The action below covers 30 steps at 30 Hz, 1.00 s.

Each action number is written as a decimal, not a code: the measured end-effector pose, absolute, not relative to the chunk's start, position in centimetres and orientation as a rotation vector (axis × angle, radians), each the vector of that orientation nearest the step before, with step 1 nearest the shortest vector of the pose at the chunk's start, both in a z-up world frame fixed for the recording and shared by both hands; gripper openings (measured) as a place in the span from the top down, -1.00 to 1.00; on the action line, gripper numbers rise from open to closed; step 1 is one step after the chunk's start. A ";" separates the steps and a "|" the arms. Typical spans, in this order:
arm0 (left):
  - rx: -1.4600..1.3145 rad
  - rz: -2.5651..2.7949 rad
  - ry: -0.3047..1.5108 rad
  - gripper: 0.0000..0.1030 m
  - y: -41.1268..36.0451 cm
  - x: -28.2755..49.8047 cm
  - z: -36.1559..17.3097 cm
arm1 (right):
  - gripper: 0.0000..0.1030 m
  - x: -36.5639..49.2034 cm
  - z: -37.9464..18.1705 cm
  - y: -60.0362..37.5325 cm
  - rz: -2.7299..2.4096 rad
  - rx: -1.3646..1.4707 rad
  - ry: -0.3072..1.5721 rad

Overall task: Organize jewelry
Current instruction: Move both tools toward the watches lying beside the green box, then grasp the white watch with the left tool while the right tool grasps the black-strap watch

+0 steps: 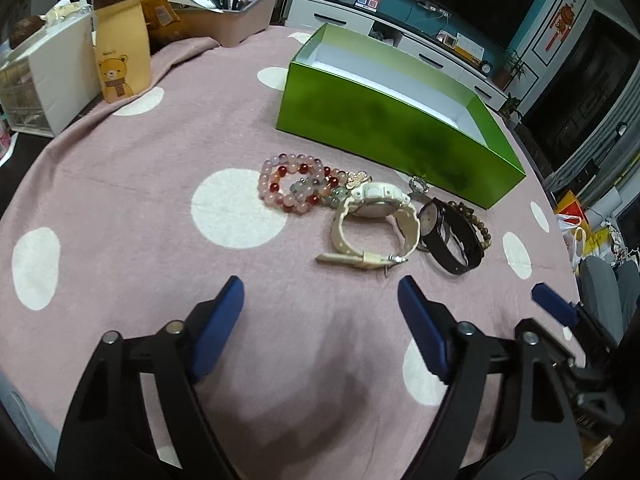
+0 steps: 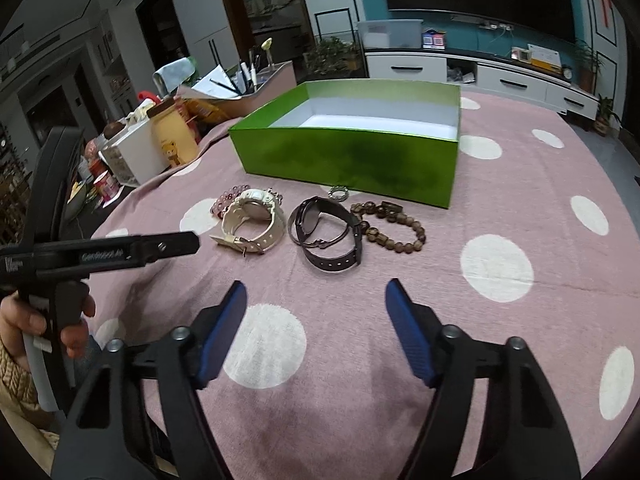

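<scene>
Jewelry lies in a row on the pink dotted cloth [image 1: 140, 208] in front of an open green box [image 1: 384, 136] [image 2: 344, 160]. From the left: pink and red bead bracelets [image 1: 292, 186], a cream watch [image 1: 372, 220] [image 2: 252, 220], a dark watch [image 1: 448, 232] [image 2: 328, 232], a brown bead bracelet [image 1: 476, 222] [image 2: 394, 226] and a small silver ring [image 1: 418, 183] [image 2: 339, 192]. My left gripper [image 1: 320, 292] hangs open just short of the cream watch, nothing between its blue pads. My right gripper [image 2: 316, 294] is open too, short of the dark watch.
At the table's back left stand a yellow bear pouch [image 1: 122, 52] [image 2: 174, 136], a white drawer unit [image 1: 44, 80] and a bin of pens and papers [image 1: 236, 12]. A person's hand [image 2: 24, 320] holds the left gripper's handle. A TV cabinet [image 2: 480, 72] is behind the table.
</scene>
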State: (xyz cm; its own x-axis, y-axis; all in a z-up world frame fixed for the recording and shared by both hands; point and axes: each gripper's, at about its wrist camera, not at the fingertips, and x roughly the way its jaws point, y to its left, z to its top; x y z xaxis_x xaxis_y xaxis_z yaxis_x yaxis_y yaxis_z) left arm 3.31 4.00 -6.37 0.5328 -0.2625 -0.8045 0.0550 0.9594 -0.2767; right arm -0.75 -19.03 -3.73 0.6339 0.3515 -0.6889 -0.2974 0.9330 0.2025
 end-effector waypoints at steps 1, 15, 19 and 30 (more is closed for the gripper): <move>-0.234 -0.198 0.997 -0.45 3.8 3.8 -6.4 | -0.23 -0.5 -3.9 -18.9 0.383 0.068 0.803; -0.197 -0.194 1.044 0.23 2.0 8.1 -7.5 | 0.32 4.7 -5.7 -15.0 0.485 -0.130 0.840; -0.182 -0.205 1.069 0.41 1.4 8.6 -7.9 | 0.57 5.4 -6.5 -13.9 0.493 -0.226 0.866; -0.163 -0.233 1.070 0.86 0.9 8.9 -8.3 | 0.97 4.8 -6.5 -14.8 0.486 -0.223 0.843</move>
State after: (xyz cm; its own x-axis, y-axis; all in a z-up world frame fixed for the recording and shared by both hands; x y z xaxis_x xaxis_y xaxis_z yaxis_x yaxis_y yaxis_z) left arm 8.93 0.94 -8.27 0.4592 -0.2672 -0.8472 0.1096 0.9634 -0.2445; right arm 4.85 -14.78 -6.50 0.5646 0.3233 -0.7594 -0.4959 0.8684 0.0011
